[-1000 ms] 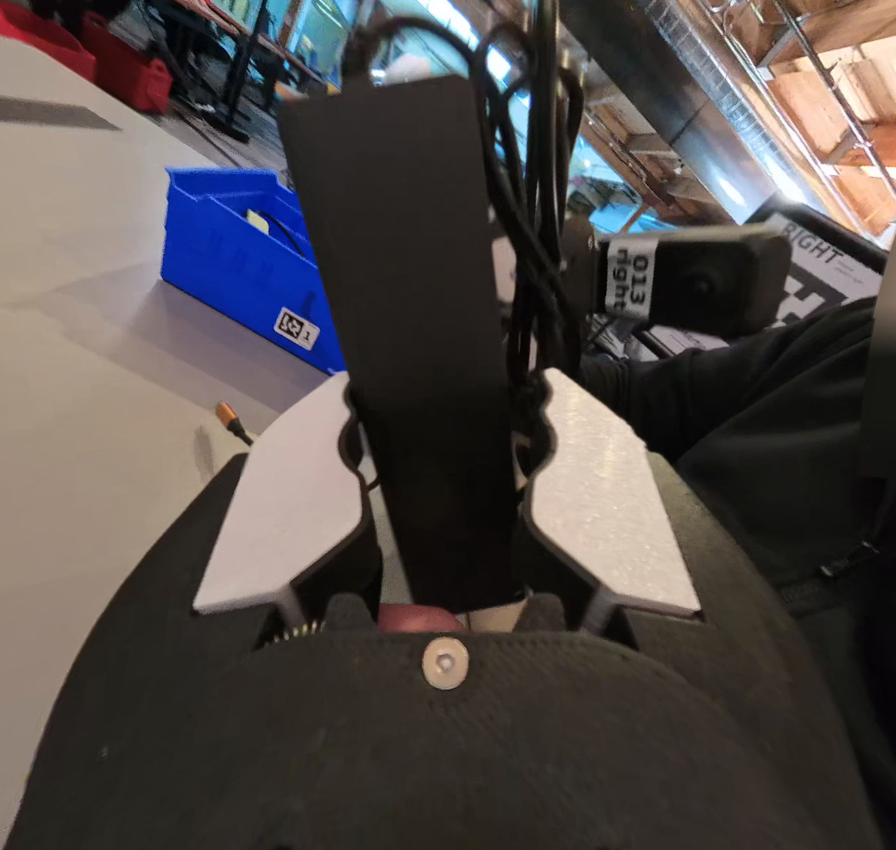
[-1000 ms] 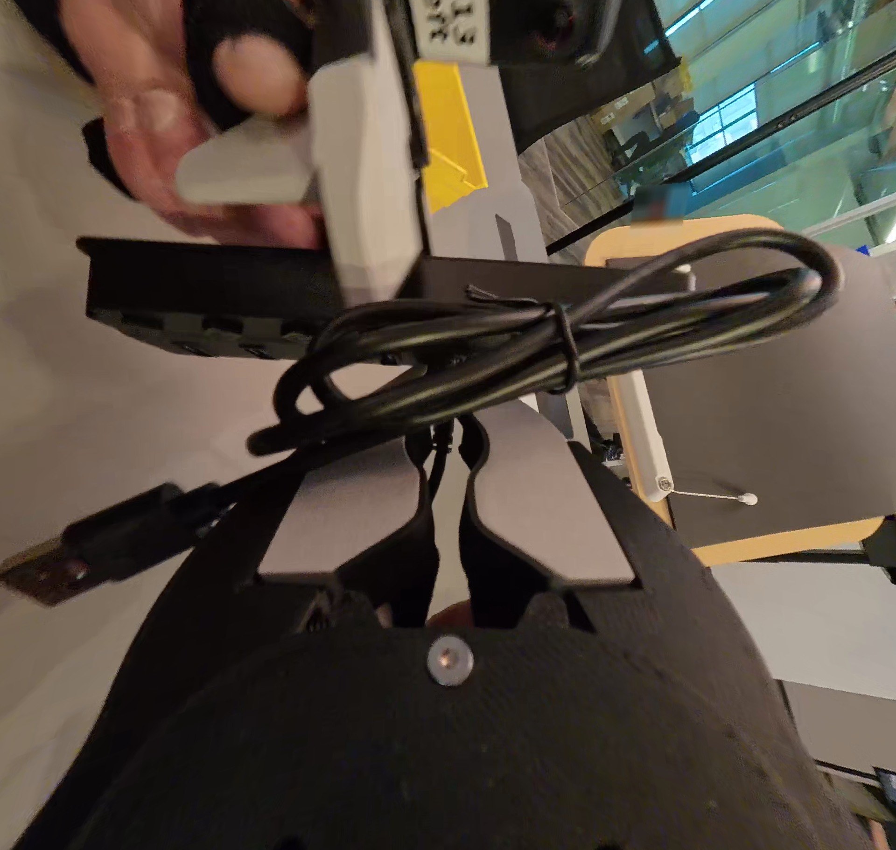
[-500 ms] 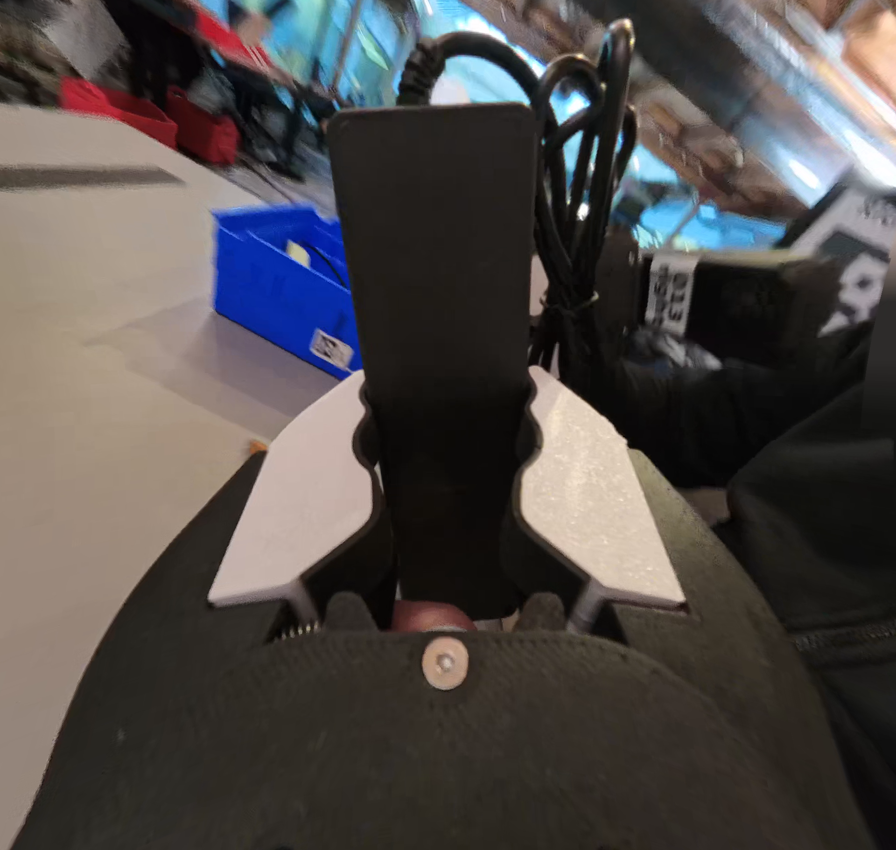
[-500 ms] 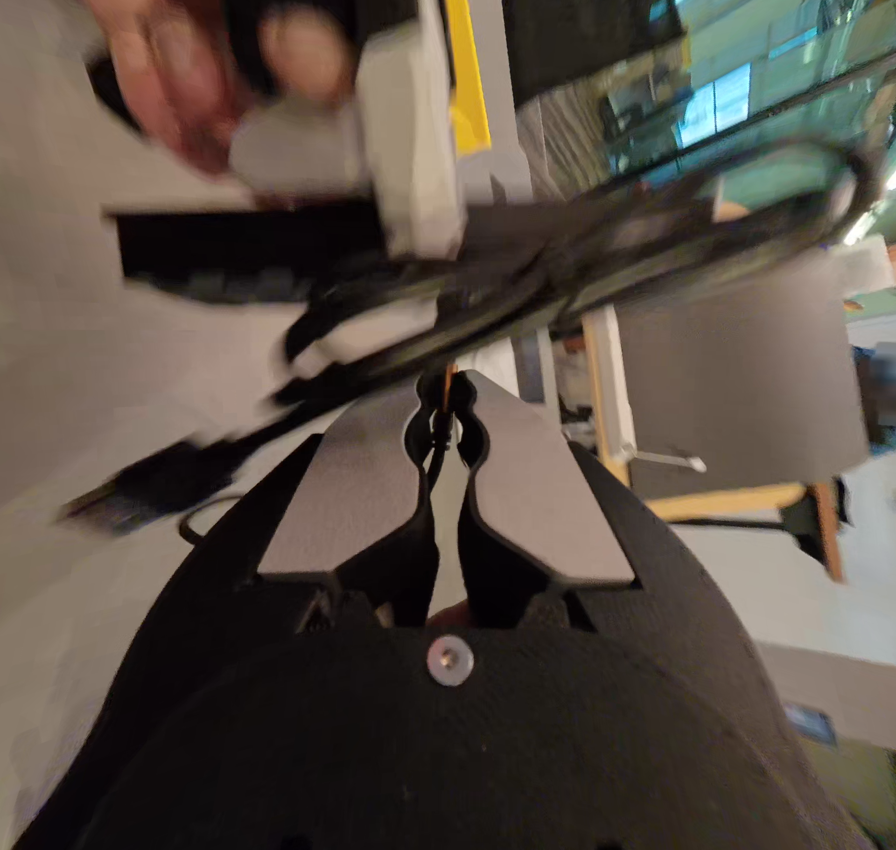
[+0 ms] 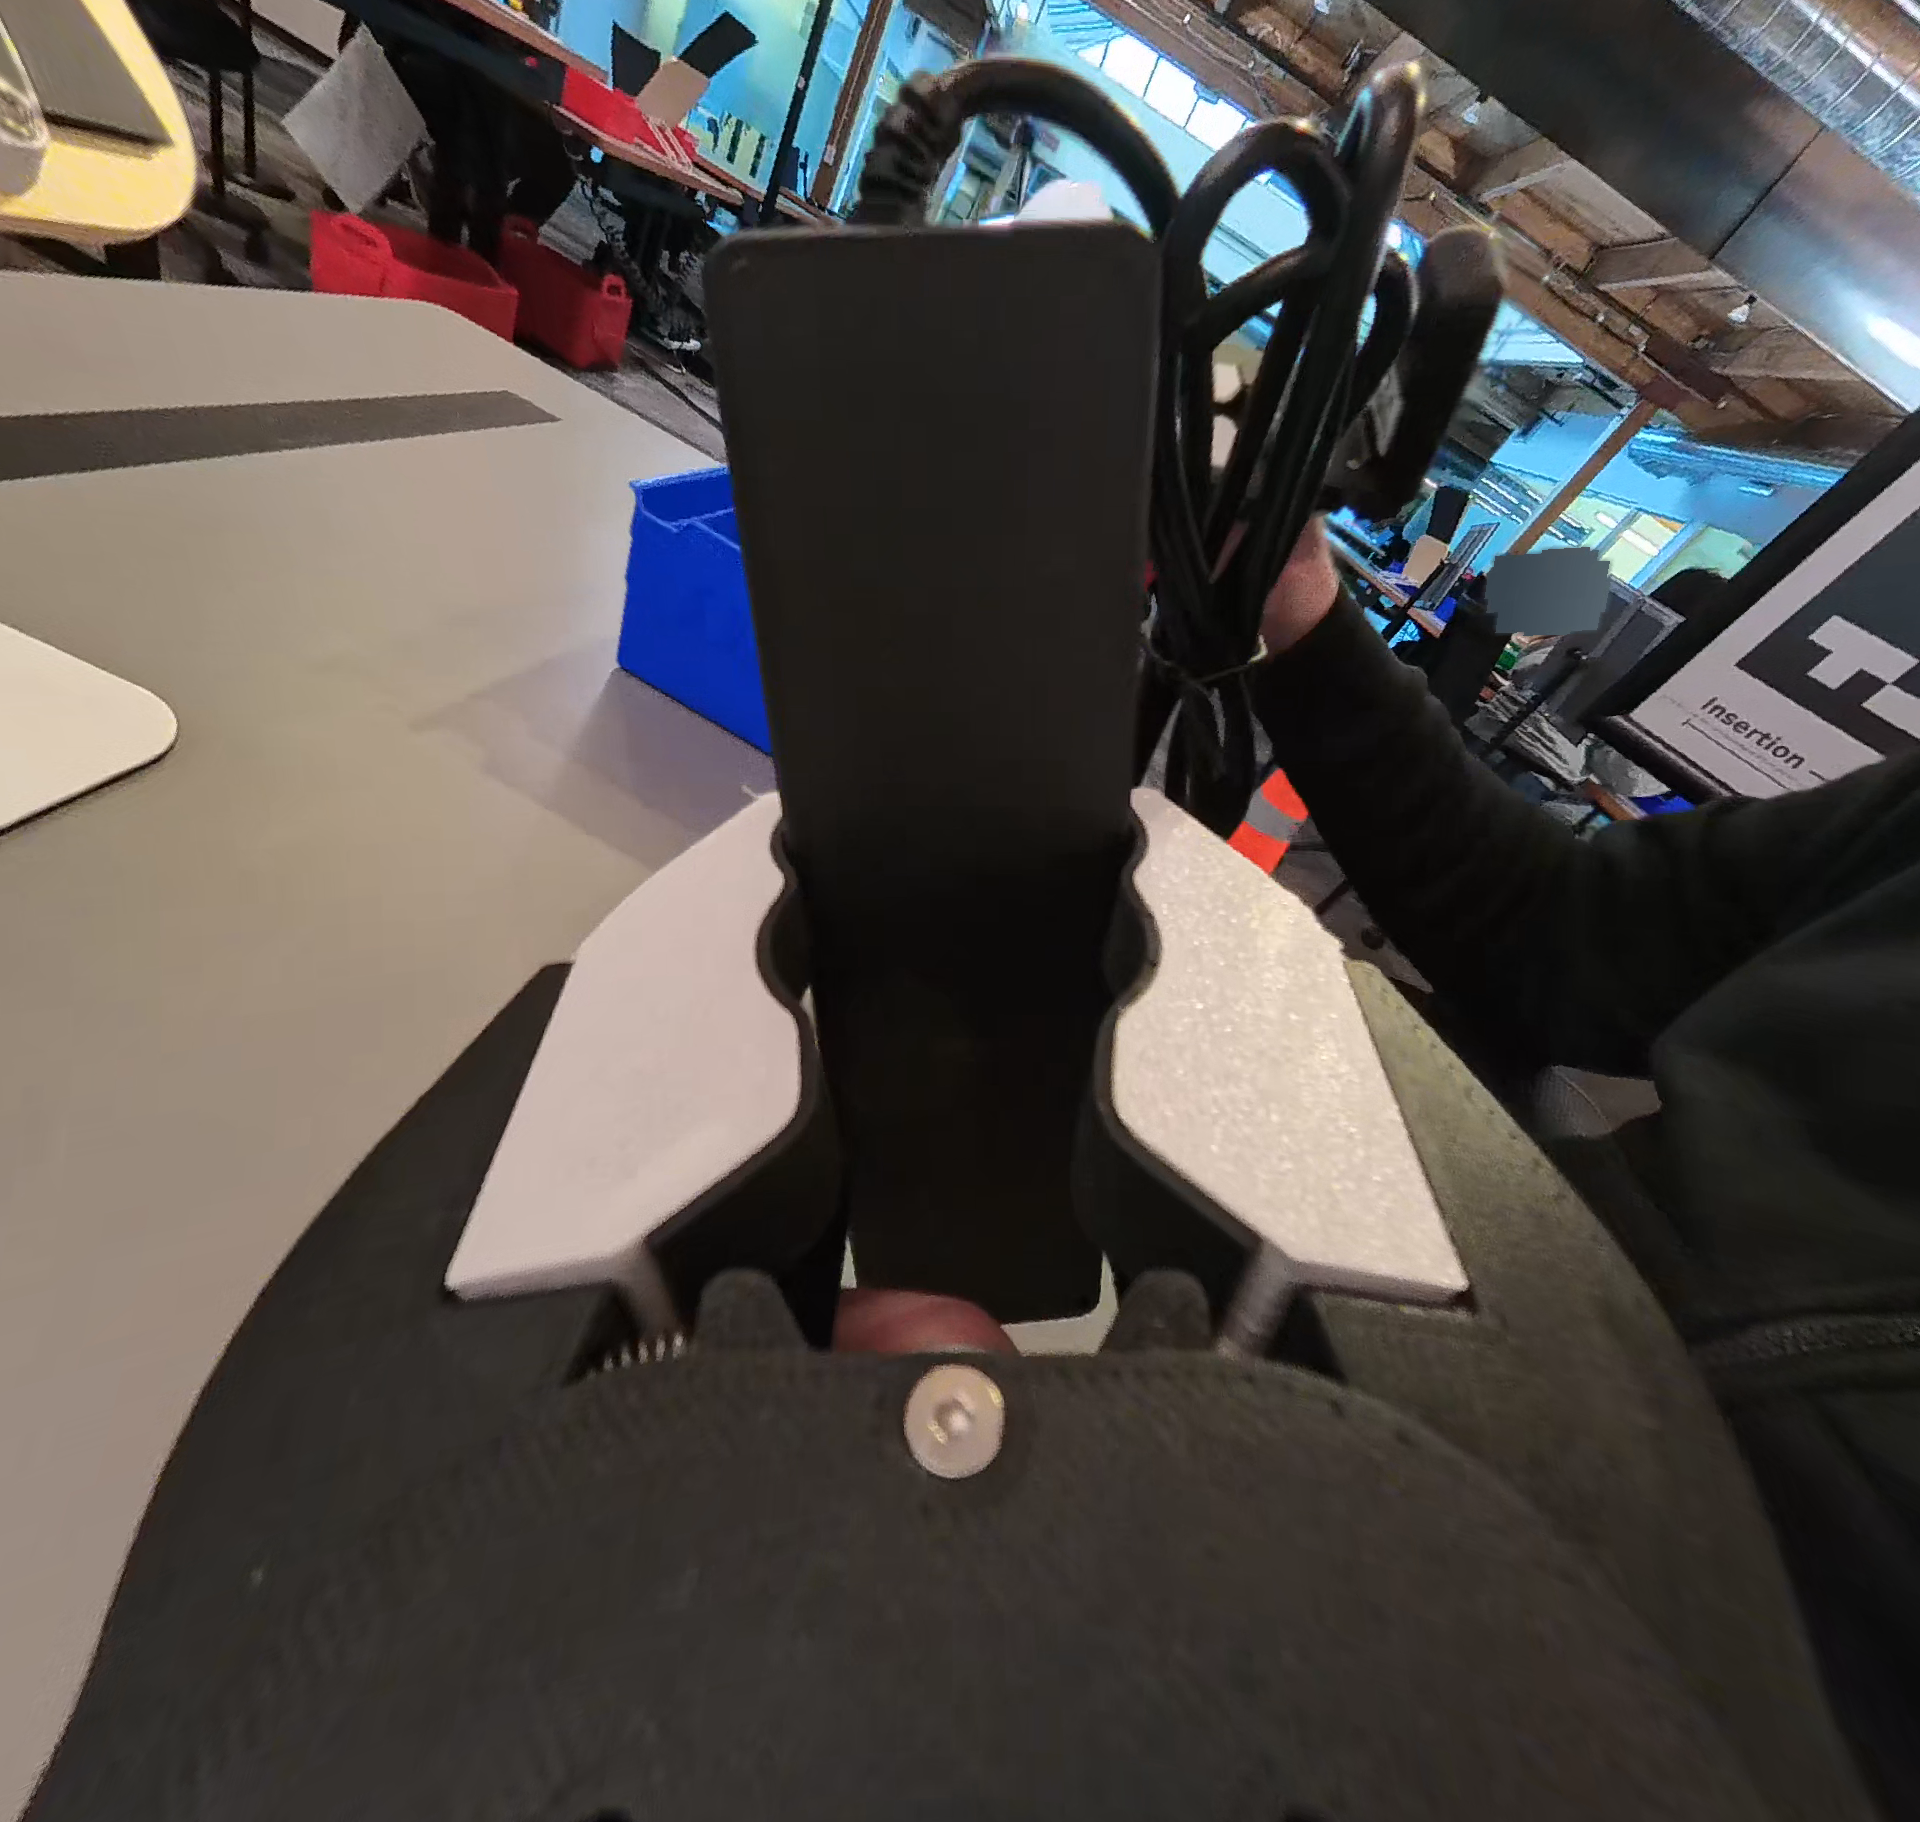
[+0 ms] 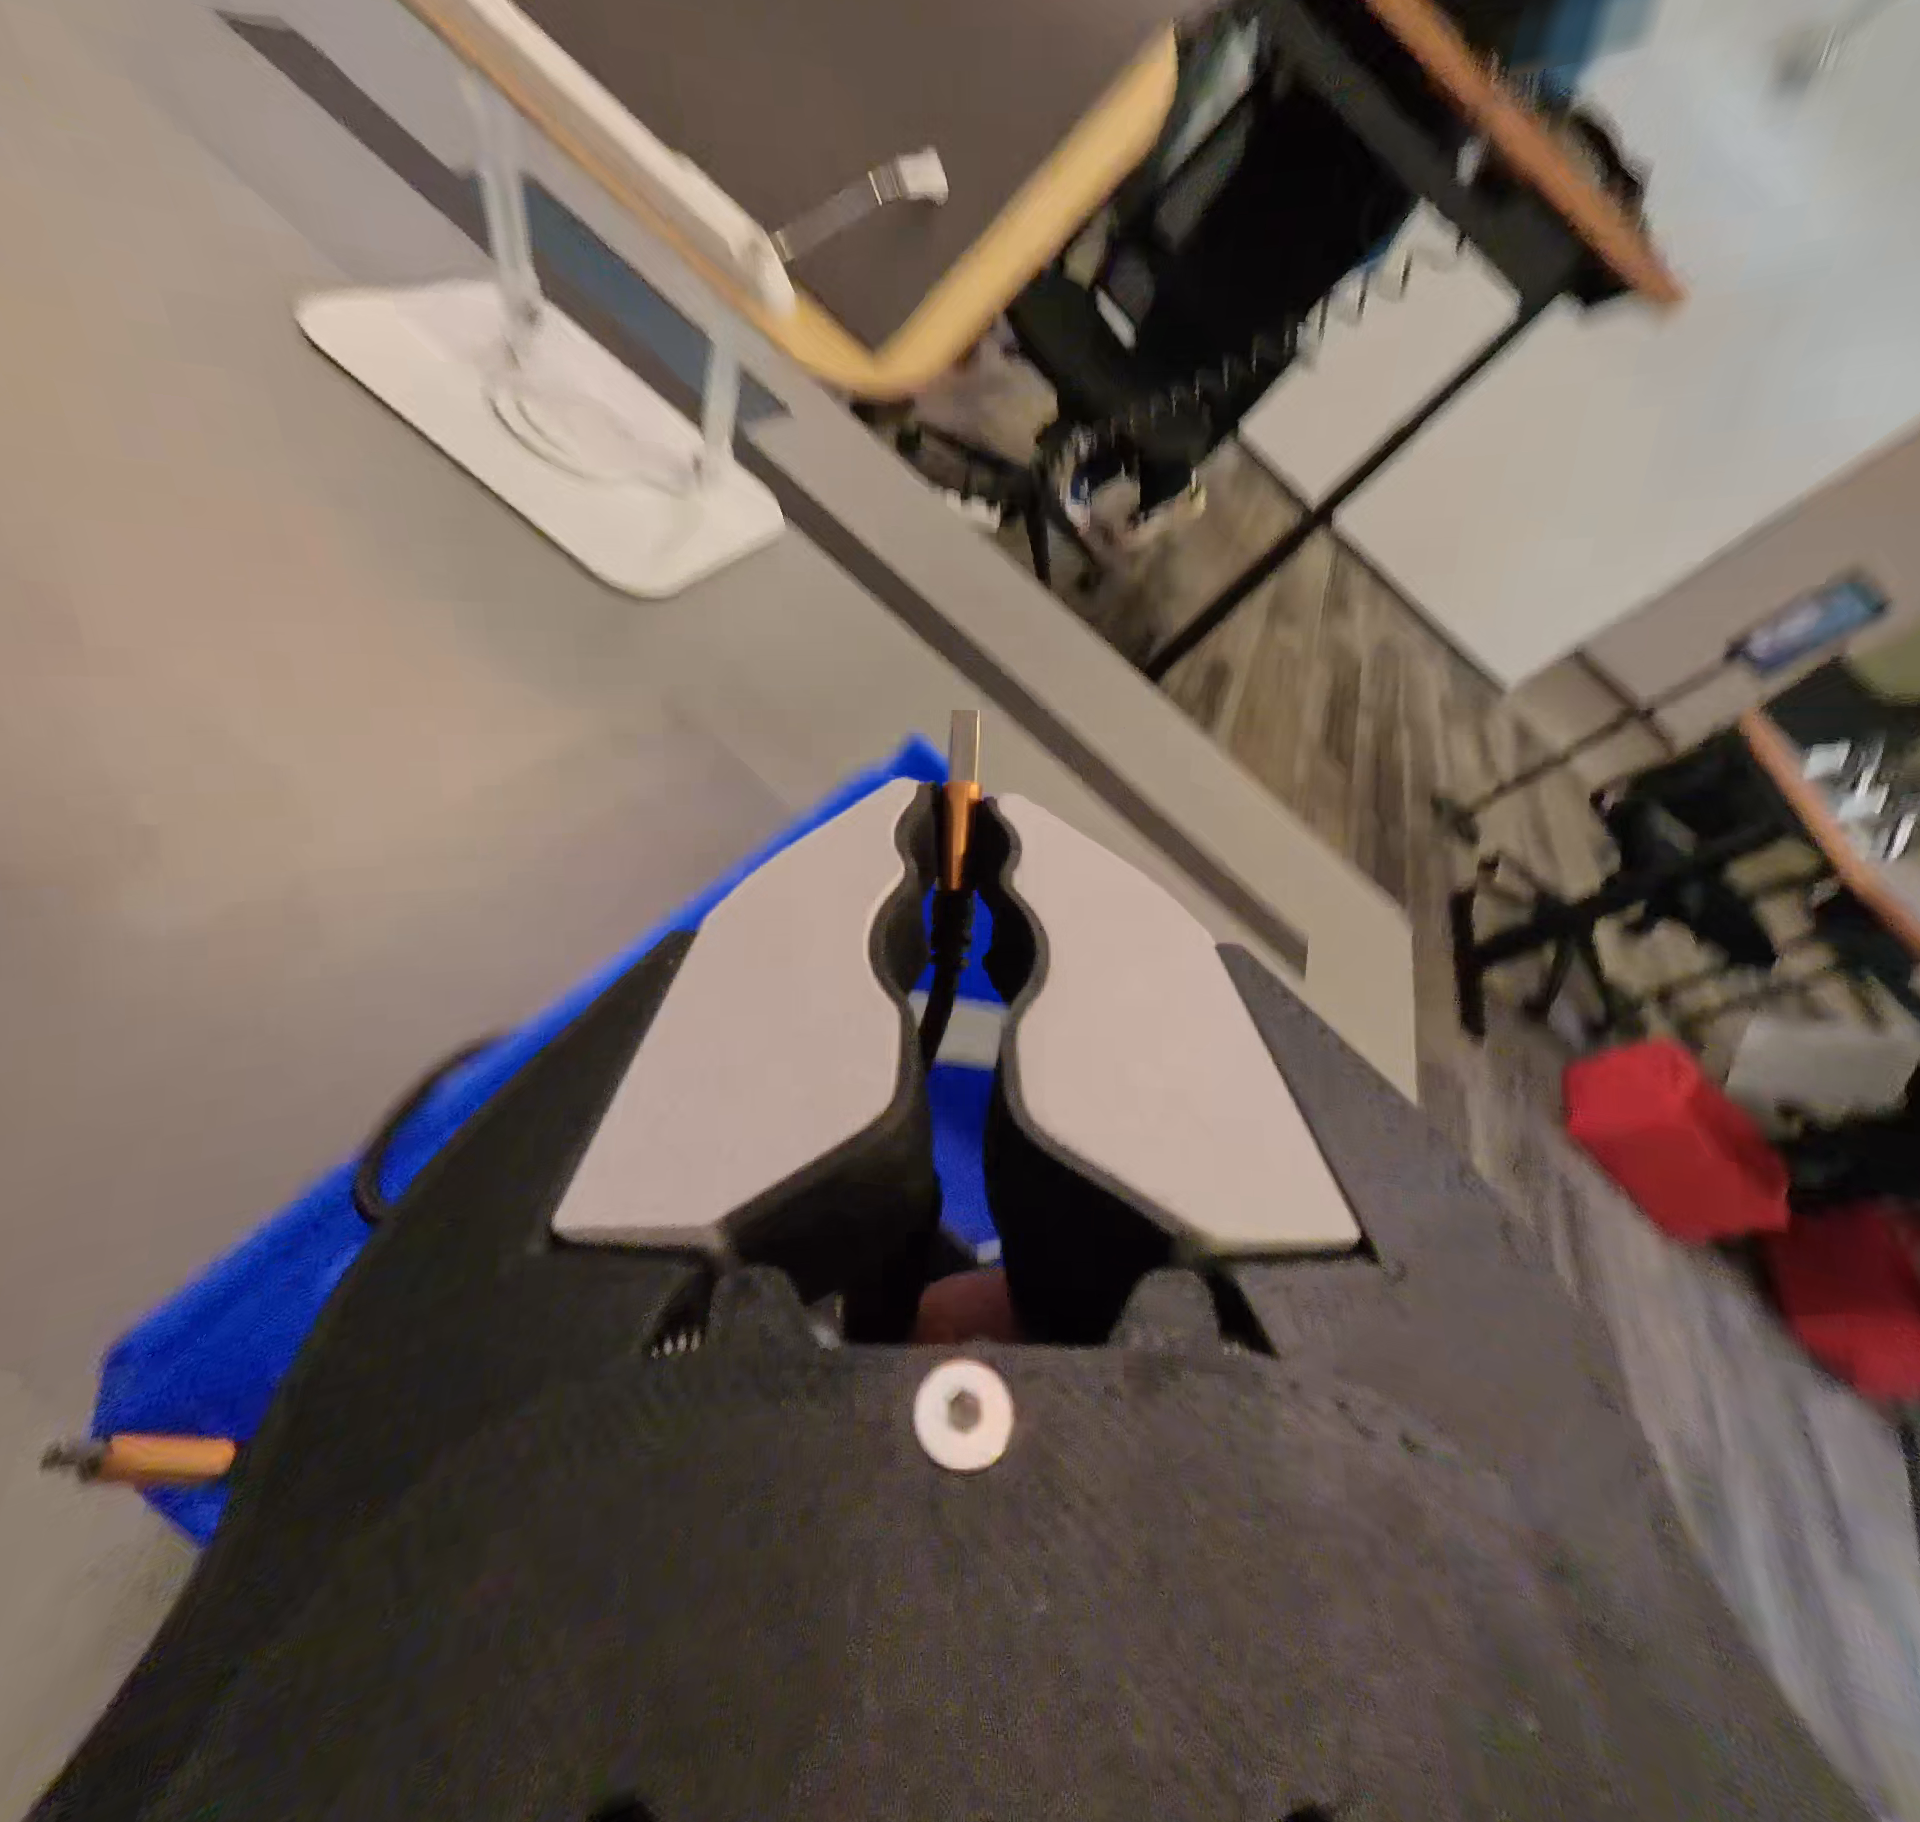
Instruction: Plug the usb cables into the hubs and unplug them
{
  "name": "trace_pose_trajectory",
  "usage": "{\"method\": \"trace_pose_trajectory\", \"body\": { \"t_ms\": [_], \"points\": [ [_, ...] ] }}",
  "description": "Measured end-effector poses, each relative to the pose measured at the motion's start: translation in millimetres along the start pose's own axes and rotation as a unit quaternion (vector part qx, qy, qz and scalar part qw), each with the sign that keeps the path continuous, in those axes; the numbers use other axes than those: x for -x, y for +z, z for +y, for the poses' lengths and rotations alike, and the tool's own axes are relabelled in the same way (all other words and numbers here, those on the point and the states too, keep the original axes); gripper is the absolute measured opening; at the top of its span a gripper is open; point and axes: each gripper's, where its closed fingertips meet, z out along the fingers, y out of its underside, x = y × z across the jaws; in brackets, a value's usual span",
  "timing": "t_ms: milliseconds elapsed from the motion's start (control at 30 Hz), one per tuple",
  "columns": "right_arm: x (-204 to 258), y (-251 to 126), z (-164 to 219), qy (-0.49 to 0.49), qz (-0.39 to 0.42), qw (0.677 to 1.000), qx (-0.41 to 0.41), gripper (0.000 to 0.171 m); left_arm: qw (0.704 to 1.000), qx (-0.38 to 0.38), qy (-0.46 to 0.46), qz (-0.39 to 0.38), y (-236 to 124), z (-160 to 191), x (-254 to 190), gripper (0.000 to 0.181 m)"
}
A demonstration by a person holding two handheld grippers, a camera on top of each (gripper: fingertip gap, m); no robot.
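My left gripper (image 5: 956, 858) is shut on a flat black USB hub (image 5: 935, 577), which stands upright between the fingers, above the grey table (image 5: 260, 785). The hub's own black cable (image 5: 1257, 401), bundled with a tie, hangs beside it on the right. My right gripper (image 6: 958, 806) is shut on an orange USB plug (image 6: 956, 832); its silver metal tip (image 6: 965, 752) pokes out past the fingertips and its black cord runs back between the fingers. A second orange plug end (image 6: 166, 1457) shows at the lower left of the right wrist view.
A blue bin (image 5: 681, 593) stands on the table behind the hub; it also shows under my right gripper (image 6: 260, 1284). A white stand base (image 6: 540, 432) sits at the table's far side. A person's black sleeve (image 5: 1558, 889) reaches in at right. Red bins (image 5: 416, 271) are on the floor beyond. The tips of one gripper are about 30 cm away from the tips of the other.
My right gripper has swung away from the hub with the orange plug in it and now points over the blue bin. The left gripper turned a little, still holding the hub.
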Motion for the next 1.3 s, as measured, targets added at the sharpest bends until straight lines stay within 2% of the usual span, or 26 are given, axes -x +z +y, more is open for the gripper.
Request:
{"method": "trace_pose_trajectory", "body": {
  "t_ms": [133,233,300,500,567,667,833,933,1067,1133,1200,1300],
  "points": [
    [-12.5,-7.9,65.9,0.025,0.020,0.996,0.086,0.006,1.000,0.009,-0.002,0.006,3.1,4.2,-1.1,0.054],
    [-9.1,-7.4,109.1,0.006,0.021,0.985,0.172,0.007,1.000,0.021,0.003,0.010,6.7,10.2,-2.6,0.054],
    [-8.7,-7.4,135.4,-0.040,0.037,0.971,0.234,0.007,1.000,0.025,0.002,0.008,8.4,12.0,-2.7,0.054],
    [9.9,-14.8,213.7,-0.096,0.005,0.890,0.445,0.007,0.999,0.035,0.006,0.009,9.4,15.4,-4.0,0.054],
    [19.1,-12.8,225.9,-0.101,-0.018,0.877,0.470,0.007,0.999,0.036,0.005,0.010,9.4,16.5,-3.8,0.054],
    [35.0,-21.4,251.3,-0.089,-0.076,0.835,0.538,0.011,0.999,0.040,0.005,0.009,9.4,18.1,-2.6,0.055],
    [34.6,-21.8,229.3,-0.045,-0.105,0.854,0.508,0.053,0.999,0.047,0.003,0.007,9.3,21.6,-0.1,0.055],
    [23.8,-22.0,200.4,-0.029,-0.105,0.883,0.456,0.057,0.999,0.051,0.003,0.008,10.3,23.3,0.3,0.055],
    [4.2,-33.9,181.0,-0.025,-0.089,0.898,0.429,0.055,0.998,0.057,0.004,0.009,11.0,25.8,-0.2,0.055],
    [17.3,-39.9,153.2,0.015,-0.140,0.920,0.366,0.055,0.998,0.058,0.007,0.007,10.4,25.4,-0.3,0.055],
    [52.6,-52.2,109.1,0.051,-0.242,0.931,0.269,0.053,0.998,0.055,0.005,0.007,10.1,24.3,0.0,0.054],
    [101.0,-78.8,73.1,0.044,-0.348,0.911,0.215,0.058,0.998,0.054,0.003,0.006,10.5,24.4,1.7,0.055]
  ]
}}
